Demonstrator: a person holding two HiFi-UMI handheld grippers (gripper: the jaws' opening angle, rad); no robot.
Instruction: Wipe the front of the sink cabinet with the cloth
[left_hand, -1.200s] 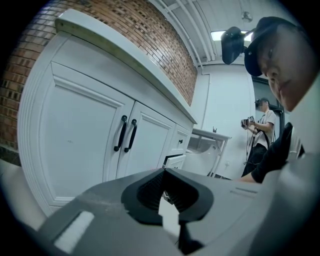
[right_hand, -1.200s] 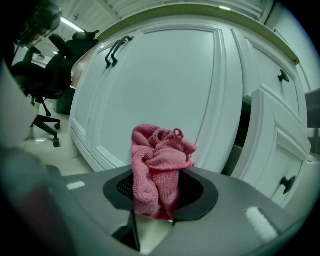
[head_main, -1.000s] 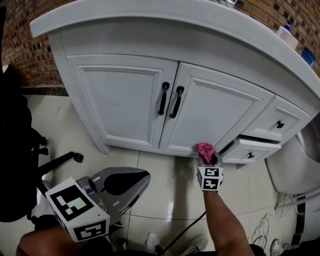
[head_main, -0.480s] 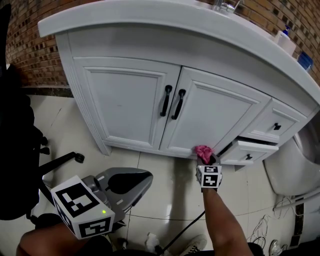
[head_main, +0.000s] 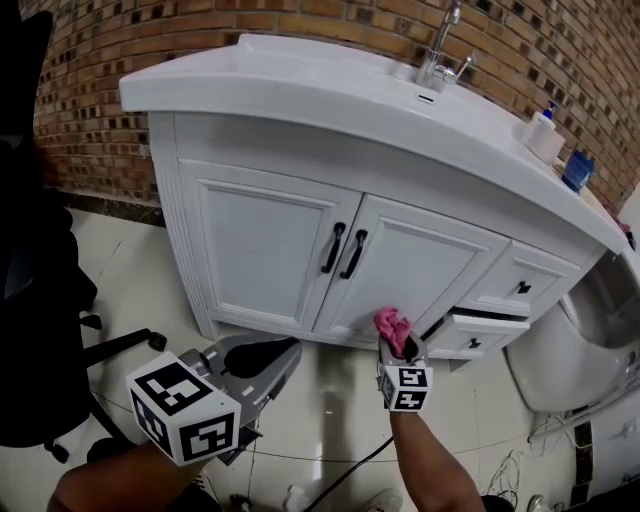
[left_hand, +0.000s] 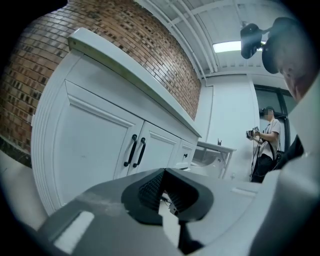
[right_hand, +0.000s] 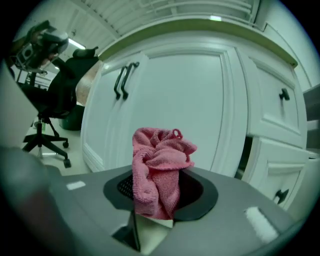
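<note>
Pink terry cloth (right_hand: 161, 167) stands bunched between the jaws of the right gripper (right_hand: 156, 202), which are clamped on its lower part, so that most of the wad sticks out ahead of the jaw tips. In the head view the cloth (head_main: 391, 327) meets the sink cabinet (head_main: 262, 262) low down, at the bottom rail of the right-hand door (head_main: 418, 272) and just left of a lower drawer (head_main: 478, 334) that stands slightly open. Whether the fabric actually presses on the paint or stops just short cannot be told from either view. From the right gripper (head_main: 399, 350) the unwiped front lies straight ahead and mostly above and to its left: the door panel rises over the cloth, the paired black handles (head_main: 343, 251) sit up and to the left, and the cabinet's long axis runs crosswise to the jaws. A wipe would therefore most likely be a sideways or upward sweep with the wad kept pushed forward. The left gripper (head_main: 268, 362) is low and well to the left of the right one, clear of the cabinet; in its own view the left gripper (left_hand: 166, 194) has its jaws together with nothing between them. The right hand is plainly the nearer one for the work.
</note>
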